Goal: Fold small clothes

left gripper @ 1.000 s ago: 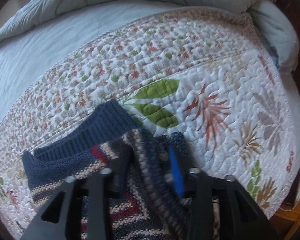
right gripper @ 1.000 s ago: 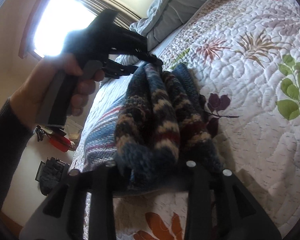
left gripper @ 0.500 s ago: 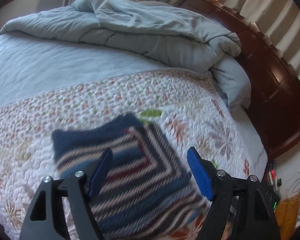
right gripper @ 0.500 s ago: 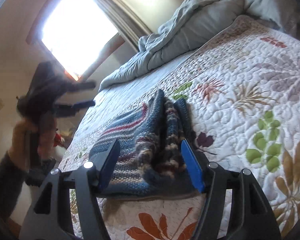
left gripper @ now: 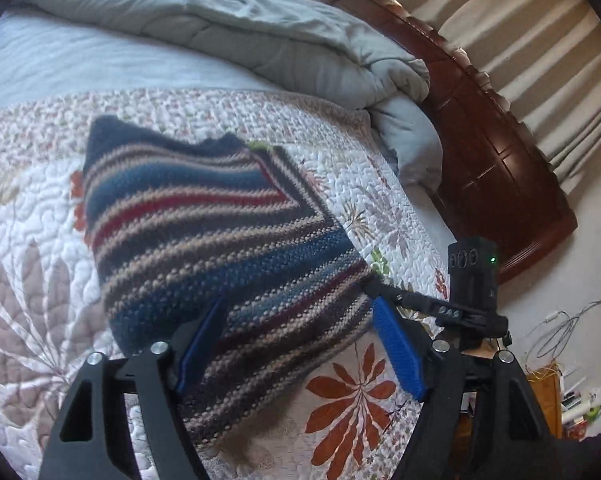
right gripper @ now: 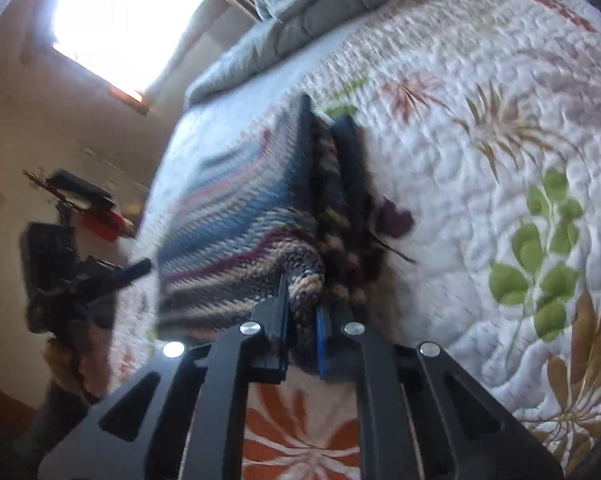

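On the floral quilt [left gripper: 40,280] of the bed lies your folded striped sweater [left gripper: 204,232]. Your right gripper [right gripper: 302,320] is closing on the thick folded corner nearest you, with knit between the pads; take every layer before lifting, or the fold will slide apart. Your left gripper [left gripper: 300,340] hangs wide above the near edge, holding nothing. A second ago the left was down in the knit and the right stood open around the bundle.
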### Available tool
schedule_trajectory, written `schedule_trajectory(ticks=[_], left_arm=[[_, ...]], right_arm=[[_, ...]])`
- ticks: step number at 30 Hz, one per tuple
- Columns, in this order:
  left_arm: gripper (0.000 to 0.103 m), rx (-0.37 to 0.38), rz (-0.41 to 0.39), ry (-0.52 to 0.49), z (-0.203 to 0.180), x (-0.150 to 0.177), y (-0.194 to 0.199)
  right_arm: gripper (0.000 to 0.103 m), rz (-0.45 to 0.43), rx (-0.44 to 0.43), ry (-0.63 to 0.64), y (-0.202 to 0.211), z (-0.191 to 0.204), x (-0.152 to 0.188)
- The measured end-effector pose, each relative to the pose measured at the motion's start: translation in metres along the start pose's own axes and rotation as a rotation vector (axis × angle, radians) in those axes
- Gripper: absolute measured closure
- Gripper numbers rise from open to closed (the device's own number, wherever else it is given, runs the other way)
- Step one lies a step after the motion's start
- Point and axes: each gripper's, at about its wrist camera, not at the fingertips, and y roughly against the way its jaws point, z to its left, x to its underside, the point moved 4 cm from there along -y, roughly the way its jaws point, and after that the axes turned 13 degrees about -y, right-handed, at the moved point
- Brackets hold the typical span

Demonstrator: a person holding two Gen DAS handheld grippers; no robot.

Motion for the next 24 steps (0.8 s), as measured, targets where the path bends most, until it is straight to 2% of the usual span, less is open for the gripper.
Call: schedule_trajectory(ticks=[2,4,5,6,7,8,10,13,17,20,21,24], left_arm=[[0.028,0.027,0.004,0.022,0.005,0.007,-0.003],[0.028,0.039,0.031,0.020,0.008,0.014,-0.011],[0.027,0.028,0.038,0.008,0.009,0.017,-0.012],[0.027,0.021,0.042,0.001,0.011,0.020,-0.014],[0.027,0.026,0.046,0.004,0.013,0.021,-0.017],[0.027,0.033,0.046,0.010,0.014,0.023,-0.019],[0.026,0.037,0.044,0.017,0.017,0.026,-0.022],[0.026,0.027,0.060,0.011,0.016,0.029,-0.028],[0.026,0.021,0.069,-0.006,0.013,0.027,-0.028],[0.026,0.033,0.063,-0.001,0.014,0.029,-0.026],[0.026,0.034,0.061,0.000,0.014,0.029,-0.026],[0.026,0.039,0.056,0.006,0.015,0.029,-0.024]], right_arm=[[0.093,0.000,-0.012,-0.006,0.000,-0.004,0.003],[0.080,-0.003,-0.068,0.016,0.010,0.006,-0.001],[0.070,-0.005,-0.078,0.033,0.015,0.013,-0.008],[0.046,-0.011,-0.079,0.036,0.017,0.018,-0.015],[0.039,-0.030,-0.075,0.039,0.021,0.025,-0.029],[0.039,-0.032,-0.070,0.040,0.021,0.032,-0.040],[0.039,0.022,-0.103,0.016,0.009,0.043,-0.067],[0.039,0.061,-0.072,-0.032,-0.021,0.048,-0.103],[0.045,0.152,-0.057,-0.044,-0.060,0.055,-0.124],[0.071,0.198,-0.031,-0.033,-0.080,0.057,-0.125],[0.093,0.204,-0.014,-0.023,-0.084,0.057,-0.124],[0.094,0.178,-0.009,-0.006,-0.074,0.055,-0.122]])
